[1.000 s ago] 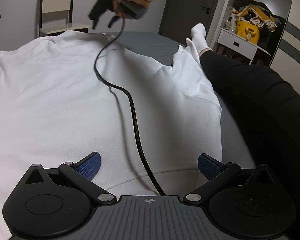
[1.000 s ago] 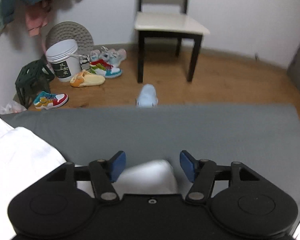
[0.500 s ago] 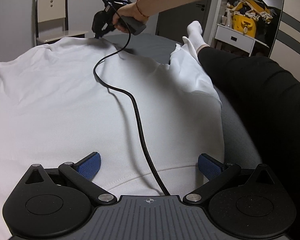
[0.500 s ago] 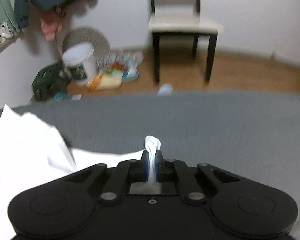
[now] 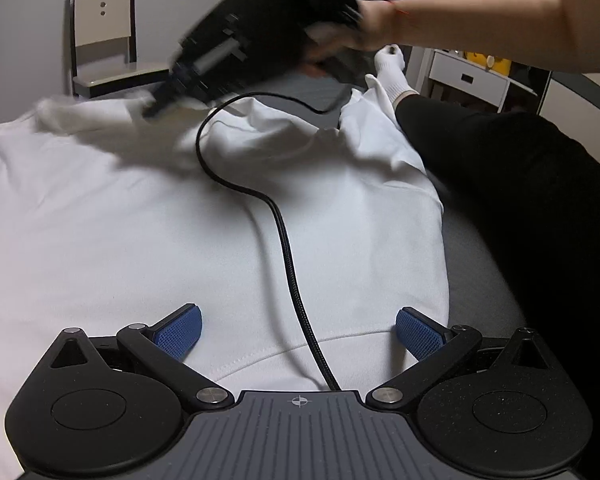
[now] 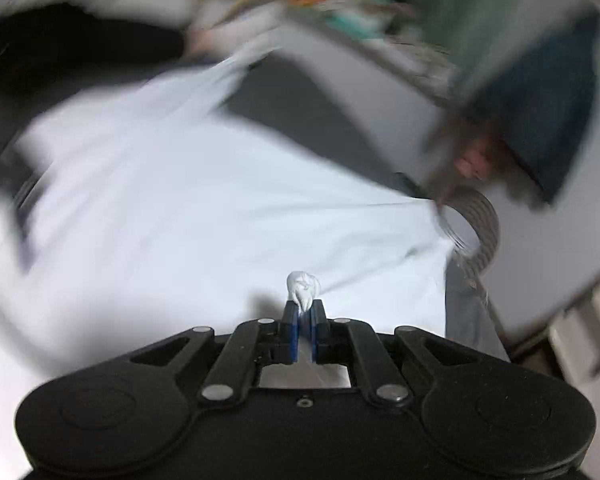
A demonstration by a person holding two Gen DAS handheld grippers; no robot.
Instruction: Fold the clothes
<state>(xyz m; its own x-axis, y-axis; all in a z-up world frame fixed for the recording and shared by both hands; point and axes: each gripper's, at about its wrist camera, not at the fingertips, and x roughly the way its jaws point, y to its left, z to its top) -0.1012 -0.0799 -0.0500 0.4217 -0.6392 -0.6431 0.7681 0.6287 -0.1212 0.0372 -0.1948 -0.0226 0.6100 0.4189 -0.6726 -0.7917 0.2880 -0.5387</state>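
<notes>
A white shirt (image 5: 140,216) lies spread over the grey bed (image 5: 472,264). My left gripper (image 5: 299,333) stands open just above the shirt's near hem, blue pads wide apart, nothing between them. Further back, my right gripper (image 5: 152,111), blurred and held by a hand (image 5: 364,36), lifts the shirt's far edge. In the right wrist view the right gripper (image 6: 304,312) is shut on a pinch of the white shirt (image 6: 204,208), a tuft of cloth poking out past its pads; the rest of that view is motion-blurred.
A black cable (image 5: 276,216) trails across the shirt. A person's black-clad leg (image 5: 520,184) with a white sock (image 5: 392,76) rests on the bed at right. A chair (image 5: 104,40) stands behind the bed; shelves (image 5: 476,76) at back right.
The right gripper, shut on the shirt's far edge, has swung up and toward me, dragging the cloth along; its view has turned from the floor to the shirt. The left gripper has stayed still.
</notes>
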